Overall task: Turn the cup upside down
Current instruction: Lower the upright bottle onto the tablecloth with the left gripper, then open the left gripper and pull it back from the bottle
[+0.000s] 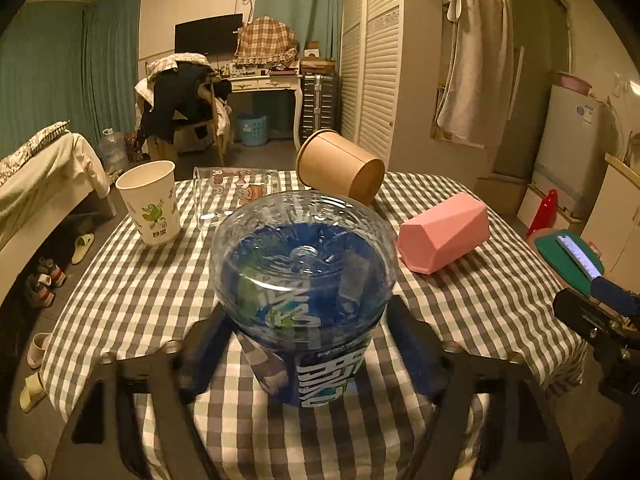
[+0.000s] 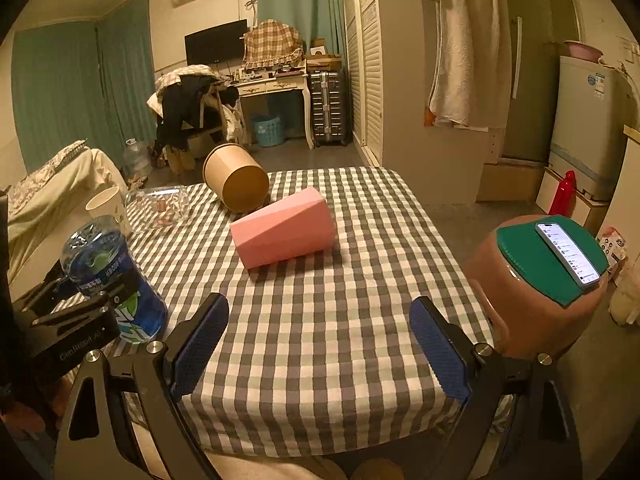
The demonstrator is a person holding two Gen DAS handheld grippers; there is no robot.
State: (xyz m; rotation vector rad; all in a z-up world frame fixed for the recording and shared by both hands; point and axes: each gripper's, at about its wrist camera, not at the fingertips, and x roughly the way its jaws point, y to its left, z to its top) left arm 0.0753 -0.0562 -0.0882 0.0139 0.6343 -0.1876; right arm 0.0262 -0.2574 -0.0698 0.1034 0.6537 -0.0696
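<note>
My left gripper [image 1: 308, 344] is shut on a clear blue-labelled plastic cup [image 1: 304, 292], cut from a bottle, and holds it bottom-up over the checkered table [image 1: 140, 304]. The same cup [image 2: 108, 276] shows at the left of the right wrist view, between the left gripper's fingers. My right gripper [image 2: 316, 344] is open and empty above the table's near edge. A pink faceted cup [image 1: 444, 232] [image 2: 284, 232] lies on its side mid-table. A brown paper cup [image 1: 340, 170] [image 2: 236, 180] and a clear glass [image 1: 236, 192] [image 2: 158, 204] also lie on their sides. A white paper cup [image 1: 150, 206] [image 2: 108, 204] stands upright.
A brown stool [image 2: 532, 292] with a green pad and a phone [image 2: 568, 254] stands right of the table. A bed [image 1: 36, 184] lies to the left, shoes on the floor beside it. A desk, chair and suitcase stand at the back.
</note>
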